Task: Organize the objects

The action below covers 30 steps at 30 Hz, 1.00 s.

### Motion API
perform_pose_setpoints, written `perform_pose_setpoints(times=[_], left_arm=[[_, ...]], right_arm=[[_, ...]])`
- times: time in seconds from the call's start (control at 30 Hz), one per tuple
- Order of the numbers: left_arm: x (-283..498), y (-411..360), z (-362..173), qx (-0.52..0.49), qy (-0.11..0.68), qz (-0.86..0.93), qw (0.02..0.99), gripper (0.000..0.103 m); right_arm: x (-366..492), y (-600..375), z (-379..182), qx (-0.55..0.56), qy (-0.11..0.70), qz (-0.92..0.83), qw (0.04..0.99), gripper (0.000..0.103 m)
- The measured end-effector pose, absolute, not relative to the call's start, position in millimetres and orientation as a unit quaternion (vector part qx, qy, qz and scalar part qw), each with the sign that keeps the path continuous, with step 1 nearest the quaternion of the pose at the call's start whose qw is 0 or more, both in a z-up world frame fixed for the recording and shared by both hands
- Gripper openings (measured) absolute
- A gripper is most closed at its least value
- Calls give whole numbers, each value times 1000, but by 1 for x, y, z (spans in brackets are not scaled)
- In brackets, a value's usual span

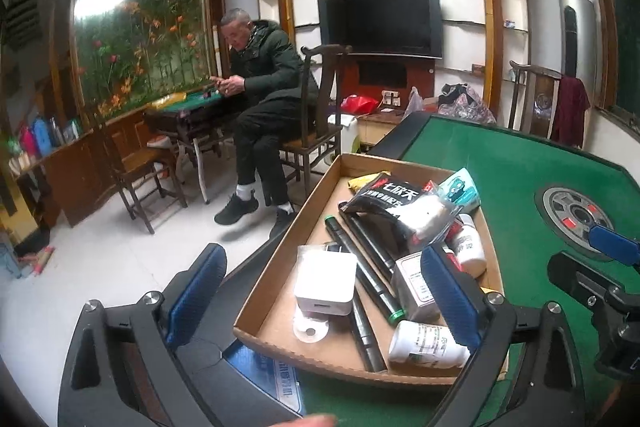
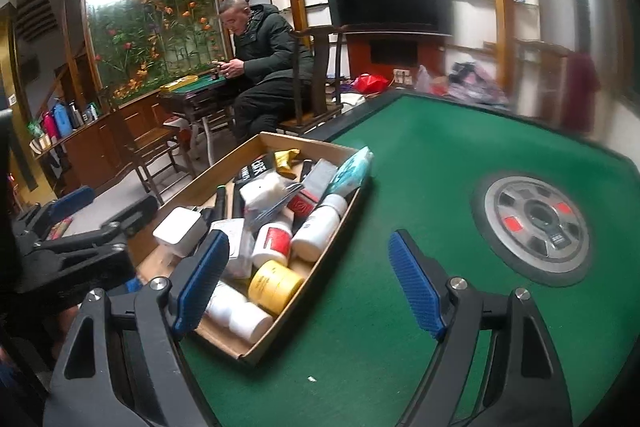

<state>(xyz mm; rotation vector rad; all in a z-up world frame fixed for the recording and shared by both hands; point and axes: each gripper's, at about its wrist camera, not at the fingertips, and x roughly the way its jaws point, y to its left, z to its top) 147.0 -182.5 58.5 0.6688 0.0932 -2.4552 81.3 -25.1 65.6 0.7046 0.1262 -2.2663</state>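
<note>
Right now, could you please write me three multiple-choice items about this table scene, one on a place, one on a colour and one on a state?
1. Where does the white charger lie?
A. in the cardboard box
B. on the bare green table
C. on the floor

2. What colour is the lid of the low round jar?
A. red
B. yellow
C. black

3. How is the right gripper?
A. shut on a bottle
B. shut on nothing
C. open, holding nothing

Answers: 1 A, the box walls surround the charger; 2 B, the lid shows yellow in the right wrist view; 3 C, its blue pads stand wide apart over the felt.
</note>
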Motion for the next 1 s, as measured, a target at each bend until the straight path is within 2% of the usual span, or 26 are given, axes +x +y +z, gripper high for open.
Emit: perform_pose_setpoints(times=[0.13,1.0], left_arm=[[144,-166,54,245,-11,-923,295,96],[146,-174,43,265,17,-922,282,96]], right_arm=[[85,-23,59,277,53,-884,373,82],[90,-22,49,289,55,-885,362,82]])
